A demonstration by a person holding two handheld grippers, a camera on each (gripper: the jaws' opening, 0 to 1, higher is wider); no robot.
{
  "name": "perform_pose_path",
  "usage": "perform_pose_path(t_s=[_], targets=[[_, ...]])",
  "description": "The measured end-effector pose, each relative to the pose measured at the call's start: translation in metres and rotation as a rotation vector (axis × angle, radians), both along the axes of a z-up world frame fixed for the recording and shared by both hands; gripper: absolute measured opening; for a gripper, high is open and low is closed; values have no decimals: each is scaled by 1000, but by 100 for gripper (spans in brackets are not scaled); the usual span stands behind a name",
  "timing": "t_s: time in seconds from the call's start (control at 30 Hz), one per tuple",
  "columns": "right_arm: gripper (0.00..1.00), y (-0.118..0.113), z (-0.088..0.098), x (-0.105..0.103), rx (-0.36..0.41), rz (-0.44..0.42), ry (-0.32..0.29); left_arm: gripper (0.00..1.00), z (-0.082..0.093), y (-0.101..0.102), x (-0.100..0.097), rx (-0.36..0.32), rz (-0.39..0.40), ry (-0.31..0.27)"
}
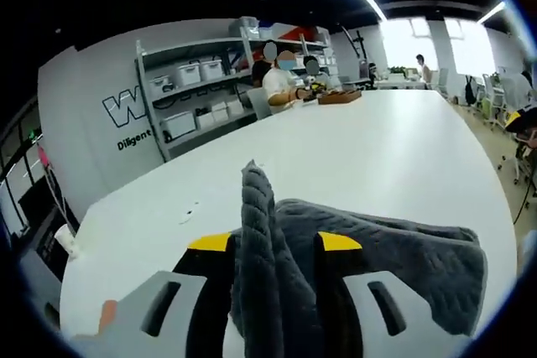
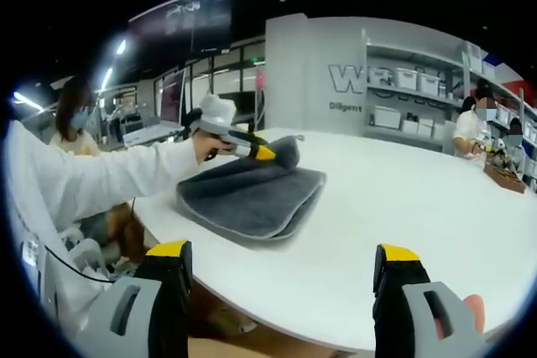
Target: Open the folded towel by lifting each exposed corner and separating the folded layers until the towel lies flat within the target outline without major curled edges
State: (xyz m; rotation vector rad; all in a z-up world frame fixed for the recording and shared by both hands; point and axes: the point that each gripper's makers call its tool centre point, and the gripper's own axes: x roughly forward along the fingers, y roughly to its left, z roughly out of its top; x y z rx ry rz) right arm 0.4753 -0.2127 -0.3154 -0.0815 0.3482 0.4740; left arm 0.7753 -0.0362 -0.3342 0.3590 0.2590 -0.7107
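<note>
my left gripper (image 2: 267, 153) is clamped on a lifted corner of the grey towel (image 2: 252, 194), which lies folded on the white table (image 2: 403, 207); my right gripper (image 2: 281, 270), jaws apart, waits nearby — unfolding barely begun, i judge

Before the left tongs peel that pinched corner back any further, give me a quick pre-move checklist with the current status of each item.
1. Left tongs shut on a corner of the grey towel: ok, fabric stands pinched between the yellow tips.
2. Corner lifted off the rest of the towel: ok, it rises above the folded layers in the right gripper view.
3. Right tongs free: ok, open and apart from the towel.
4. Towel unfolded: not ok, still lies in layers on the white table.
5. Target outline located: cannot tell, no outline is visible.
6. Table around the towel free for spreading: ok.
</note>
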Motion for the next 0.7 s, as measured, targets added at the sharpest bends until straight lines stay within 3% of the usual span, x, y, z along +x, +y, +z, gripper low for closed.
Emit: perform_pose_path(t_s=[0.1, 0.37, 0.47, 0.53, 0.7], targets=[[89, 0, 1, 0, 1, 1, -2, 34, -1, -1, 4, 6, 18, 12], [88, 1, 2, -1, 2, 6, -6, 7, -5, 4, 7, 72, 37, 32], [88, 1, 0, 0, 0, 7, -1, 5, -3, 7, 6, 89, 36, 39], [88, 1, 0, -1, 0, 7, 0, 4, 1, 8, 5, 57, 39, 55], [88, 0, 2, -1, 4, 2, -7, 3, 8, 28, 10, 45, 116, 73]])
